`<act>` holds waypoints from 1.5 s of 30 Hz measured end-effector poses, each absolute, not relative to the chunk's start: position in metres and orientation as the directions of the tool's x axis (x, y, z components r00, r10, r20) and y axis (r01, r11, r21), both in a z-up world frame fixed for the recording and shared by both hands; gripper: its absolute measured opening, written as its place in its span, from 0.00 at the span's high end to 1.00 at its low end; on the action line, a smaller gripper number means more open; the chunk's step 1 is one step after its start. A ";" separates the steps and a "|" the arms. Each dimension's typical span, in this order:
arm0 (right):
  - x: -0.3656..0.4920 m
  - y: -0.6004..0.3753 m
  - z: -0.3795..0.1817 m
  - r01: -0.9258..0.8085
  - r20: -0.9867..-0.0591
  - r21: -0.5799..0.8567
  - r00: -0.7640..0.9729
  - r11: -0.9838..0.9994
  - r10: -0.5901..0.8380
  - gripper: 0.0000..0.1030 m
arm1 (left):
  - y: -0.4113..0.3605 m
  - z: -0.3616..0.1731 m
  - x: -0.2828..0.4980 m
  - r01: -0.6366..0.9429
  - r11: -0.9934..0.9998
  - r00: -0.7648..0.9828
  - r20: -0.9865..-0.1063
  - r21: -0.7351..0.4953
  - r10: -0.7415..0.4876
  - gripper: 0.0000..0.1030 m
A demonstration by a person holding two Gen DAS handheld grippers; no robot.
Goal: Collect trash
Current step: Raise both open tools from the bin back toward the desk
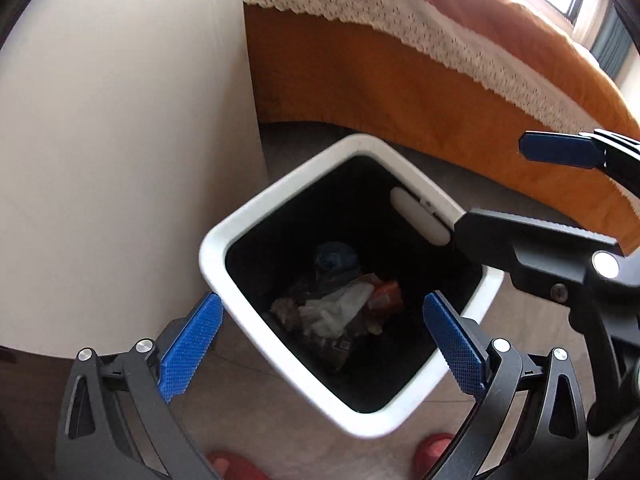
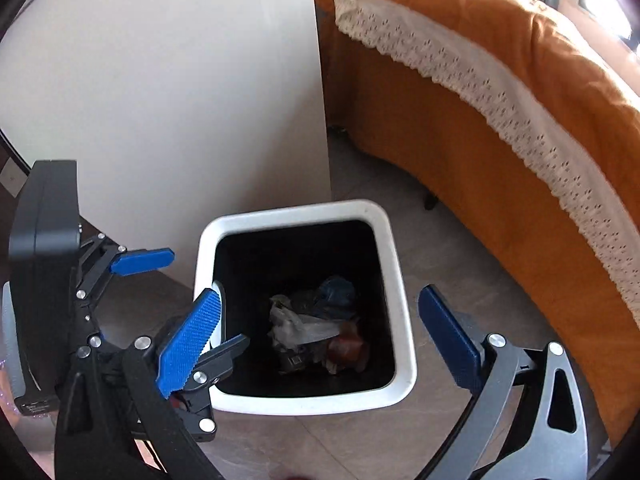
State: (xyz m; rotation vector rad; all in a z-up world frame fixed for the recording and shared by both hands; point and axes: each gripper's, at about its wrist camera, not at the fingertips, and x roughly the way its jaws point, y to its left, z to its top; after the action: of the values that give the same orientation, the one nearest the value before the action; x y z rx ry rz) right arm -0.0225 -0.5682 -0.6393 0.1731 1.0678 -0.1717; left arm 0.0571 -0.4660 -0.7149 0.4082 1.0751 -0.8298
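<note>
Both grippers, left gripper and right gripper, hang above the white square plastic bin with jaws wide apart and empty. Crumpled plastic and paper trash lies at its bottom (light, soft, likely slippery); pinching a bunched fold seems best.

Below my blue, knurled pads, the bin is white-rimmed and black inside; beside the bin, my bedspread is orange with a white eyelet lace band
</note>
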 end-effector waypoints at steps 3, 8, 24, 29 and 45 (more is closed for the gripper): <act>-0.022 -0.569 -0.621 0.241 -0.870 0.056 0.488 0.969 -0.071 0.04 | -0.472 -0.691 0.060 0.762 0.642 0.236 -0.887 -0.085 -0.398 0.04; -0.014 -0.569 -0.566 0.246 -0.853 0.050 0.514 0.968 -0.087 0.04 | -0.463 -0.631 0.061 0.757 0.649 0.266 -0.870 -0.078 -0.415 0.04; -0.006 -0.531 -0.301 0.199 -0.664 -0.023 0.730 0.980 -0.163 0.04 | -0.428 -0.362 0.056 0.729 0.676 0.406 -0.731 -0.102 -0.549 0.04; 0.006 -0.514 -0.229 0.167 -0.591 -0.023 0.793 0.986 -0.149 0.04 | -0.402 -0.280 0.060 0.702 0.703 0.463 -0.678 -0.112 -0.571 0.04; 0.125 -0.375 -0.124 -0.137 -0.452 -0.013 0.884 0.991 0.116 0.04 | -0.205 -0.153 0.176 0.340 0.940 0.752 -0.595 -0.020 -0.284 0.04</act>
State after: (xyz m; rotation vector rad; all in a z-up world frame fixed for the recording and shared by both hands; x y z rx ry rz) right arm 0.1253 -0.3750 -0.1236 -0.0446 0.4677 0.1319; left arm 0.1762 -0.2046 -0.1528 0.0916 0.6342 -0.3411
